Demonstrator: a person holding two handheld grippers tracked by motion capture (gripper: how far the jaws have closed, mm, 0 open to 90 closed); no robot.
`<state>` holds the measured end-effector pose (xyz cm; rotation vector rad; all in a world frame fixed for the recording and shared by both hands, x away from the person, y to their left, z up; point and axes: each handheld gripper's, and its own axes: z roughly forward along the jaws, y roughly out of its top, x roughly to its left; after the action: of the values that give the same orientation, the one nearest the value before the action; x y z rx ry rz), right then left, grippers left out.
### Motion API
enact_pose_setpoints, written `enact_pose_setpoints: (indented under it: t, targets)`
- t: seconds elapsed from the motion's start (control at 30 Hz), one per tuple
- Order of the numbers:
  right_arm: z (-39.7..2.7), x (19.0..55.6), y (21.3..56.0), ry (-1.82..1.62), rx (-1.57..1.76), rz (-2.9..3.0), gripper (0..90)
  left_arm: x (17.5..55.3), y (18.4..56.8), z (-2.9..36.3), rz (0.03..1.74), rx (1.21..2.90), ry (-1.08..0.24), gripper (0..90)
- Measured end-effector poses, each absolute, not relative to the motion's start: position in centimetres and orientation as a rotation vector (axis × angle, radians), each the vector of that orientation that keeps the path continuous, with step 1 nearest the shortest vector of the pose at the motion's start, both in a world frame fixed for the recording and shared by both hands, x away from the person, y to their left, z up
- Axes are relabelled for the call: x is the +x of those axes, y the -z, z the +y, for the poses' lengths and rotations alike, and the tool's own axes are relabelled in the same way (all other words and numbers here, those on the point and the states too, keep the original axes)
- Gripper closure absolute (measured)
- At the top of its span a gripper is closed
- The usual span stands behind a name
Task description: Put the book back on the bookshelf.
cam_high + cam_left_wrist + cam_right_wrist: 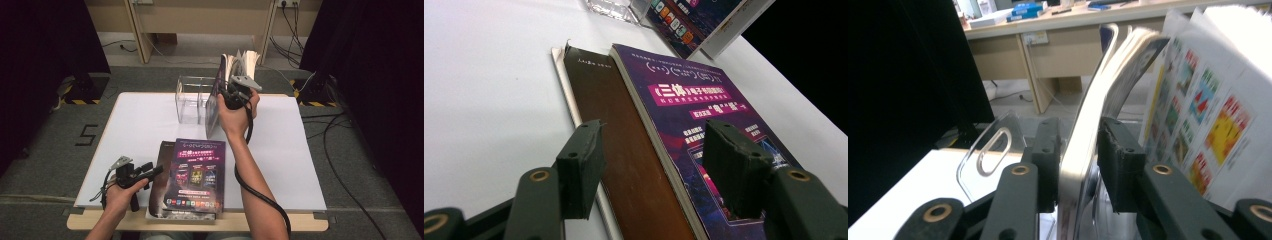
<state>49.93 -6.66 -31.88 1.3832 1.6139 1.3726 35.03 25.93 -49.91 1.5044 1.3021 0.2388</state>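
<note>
Field notes — upright book at the clear box.

My right gripper (231, 95), upper centre of the high view, has the purple-covered paperback book (214, 107) standing on edge beside the clear acrylic file box (190, 98), their sides touching or nearly so; whether its lower edge is inside the box I cannot tell. In the right gripper view the jaws bracket the cover side of the book, with a sliver of gap on the right. The pads look barely in contact, so I read the grip as loosening rather than clamped. The loose pages (245, 62) fan out to the right at the top of the frame.

My left gripper (142, 172), lower left of the high view, hovers with jaws apart over the stack lying flat there: a second purple-covered paperback (197, 172) on top of a dark brown-covered book (159, 175). Nothing is between those jaws.

Risks as I judge them:
- The upright book is top-heavy with its pages splayed — if the jaws part before it leans on the box wall, it could tip toward the right of the frame and slap onto the white table (130, 130).
- The fanned pages could catch on the box rim and crease.
- A sideways nudge could slide the light box away.
- The left jaws straddle the seam between two covers; closing there might pinch only one.
</note>
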Motion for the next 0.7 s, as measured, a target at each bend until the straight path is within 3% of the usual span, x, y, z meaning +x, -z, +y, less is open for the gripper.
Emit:
enact_pose_setpoints:
  t: [0.7]
  targets:
    - [-6.6,51.8,30.1,-1.245,1.535,1.609,66.8,35.0,49.8,25.9,1.300,1.505,-0.237,40.9]
